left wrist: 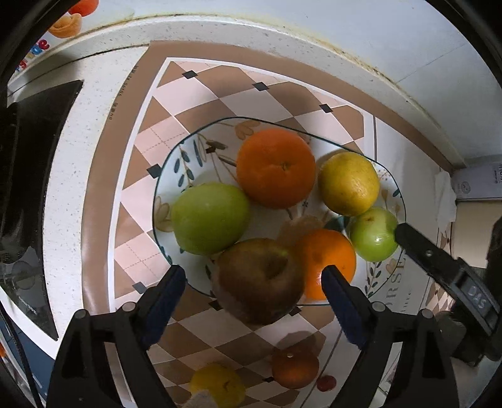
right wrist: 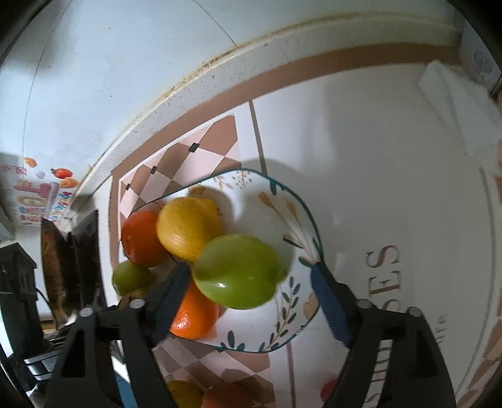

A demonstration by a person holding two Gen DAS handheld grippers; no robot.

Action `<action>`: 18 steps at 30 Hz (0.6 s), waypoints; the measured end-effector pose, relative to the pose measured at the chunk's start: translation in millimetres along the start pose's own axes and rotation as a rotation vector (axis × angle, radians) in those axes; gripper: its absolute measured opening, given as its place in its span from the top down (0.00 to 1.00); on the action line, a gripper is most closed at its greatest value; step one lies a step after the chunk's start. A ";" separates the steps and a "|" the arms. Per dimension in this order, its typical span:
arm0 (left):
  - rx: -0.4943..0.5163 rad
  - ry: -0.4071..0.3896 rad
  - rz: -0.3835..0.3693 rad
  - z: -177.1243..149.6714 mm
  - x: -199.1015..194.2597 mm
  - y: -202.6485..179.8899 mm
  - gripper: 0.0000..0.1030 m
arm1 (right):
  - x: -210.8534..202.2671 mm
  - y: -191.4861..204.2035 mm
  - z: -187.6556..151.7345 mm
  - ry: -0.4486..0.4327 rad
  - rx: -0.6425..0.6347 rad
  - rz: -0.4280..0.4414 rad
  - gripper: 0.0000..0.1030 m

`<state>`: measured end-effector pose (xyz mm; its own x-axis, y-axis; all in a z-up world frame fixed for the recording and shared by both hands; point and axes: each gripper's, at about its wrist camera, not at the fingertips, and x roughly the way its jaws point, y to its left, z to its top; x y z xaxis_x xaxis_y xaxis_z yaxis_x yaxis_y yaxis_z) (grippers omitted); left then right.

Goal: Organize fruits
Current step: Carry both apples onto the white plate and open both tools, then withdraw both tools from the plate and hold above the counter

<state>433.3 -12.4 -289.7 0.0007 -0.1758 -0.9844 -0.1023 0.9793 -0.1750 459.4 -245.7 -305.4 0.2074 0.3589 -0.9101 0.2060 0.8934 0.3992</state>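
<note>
Ceramic bowl (left wrist: 175, 175), left view: brown kiwi (left wrist: 260, 279) at 6 o'clock between spread left gripper (left wrist: 254, 292); soft, likely bruisable, grip its flanks. Right view: glossy green apple (right wrist: 237, 271), firm, probably slippery, between spread right gripper (right wrist: 251, 298).

This is a home kitchen. A speckled stone countertop (left wrist: 78, 175) runs along a pale wall (left wrist: 360, 25), with a grimy, yellowed sealant seam where the two meet. A checked brown and pink mat (left wrist: 200, 103) covers the counter, and on it sits a patterned bowl (left wrist: 175, 163) piled with fruit (oranges, green apples, a lemon). At far left the wall carries a colourful cartoon sticker (right wrist: 40, 201); a dark appliance (left wrist: 34, 175) stands beside it.
</note>
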 end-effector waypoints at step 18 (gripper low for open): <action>0.085 -0.227 0.172 -38.3 -62.5 8.3 0.14 | -65.2 49.1 -53.9 -0.140 -0.211 -0.254 0.08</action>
<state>394.3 2.8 -228.9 0.2143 0.0107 -0.9767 -0.0360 0.9993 0.0031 404.5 -210.6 -232.4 0.3065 0.0903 -0.9476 0.0691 0.9908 0.1168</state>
